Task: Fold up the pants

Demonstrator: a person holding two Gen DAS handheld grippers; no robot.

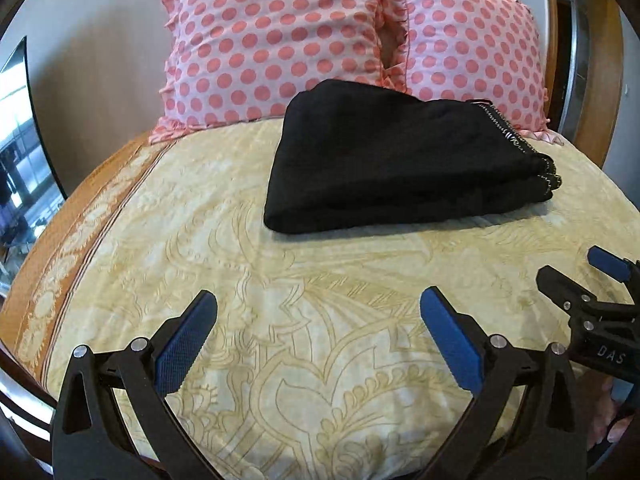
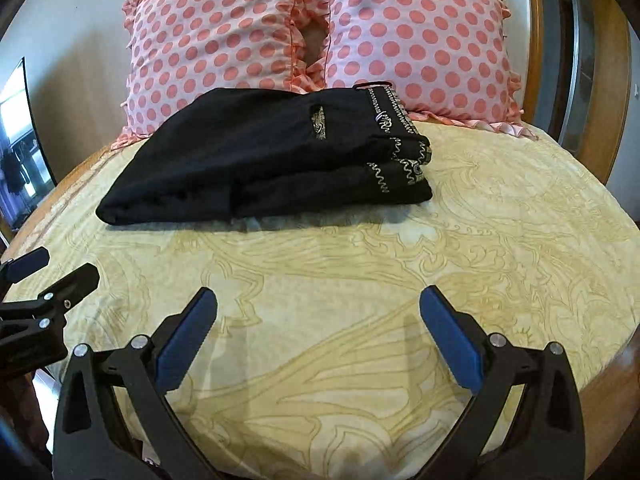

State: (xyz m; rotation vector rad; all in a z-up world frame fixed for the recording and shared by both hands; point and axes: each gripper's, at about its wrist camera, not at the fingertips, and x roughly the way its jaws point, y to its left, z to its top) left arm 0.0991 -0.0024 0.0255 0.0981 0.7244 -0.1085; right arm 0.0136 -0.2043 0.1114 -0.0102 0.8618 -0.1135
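Note:
The black pants [image 1: 396, 164] lie folded in a compact stack on the yellow patterned bedsheet [image 1: 280, 300], in front of the pillows. In the right wrist view the pants [image 2: 264, 160] show white embroidered hems at their right end. My left gripper [image 1: 318, 304] is open and empty, held above the sheet well short of the pants. My right gripper [image 2: 318, 304] is open and empty too, on the near side of the pants. The right gripper also shows at the left wrist view's right edge [image 1: 576, 272], and the left gripper at the right wrist view's left edge [image 2: 56, 268].
Two pink pillows with red dots [image 1: 280, 44] [image 2: 416, 40] lean against the wall behind the pants. A wooden bed frame [image 1: 608, 60] runs on the right. A dark screen [image 1: 20, 128] stands at the far left. The sheet [image 2: 360, 280] has an orange border at left.

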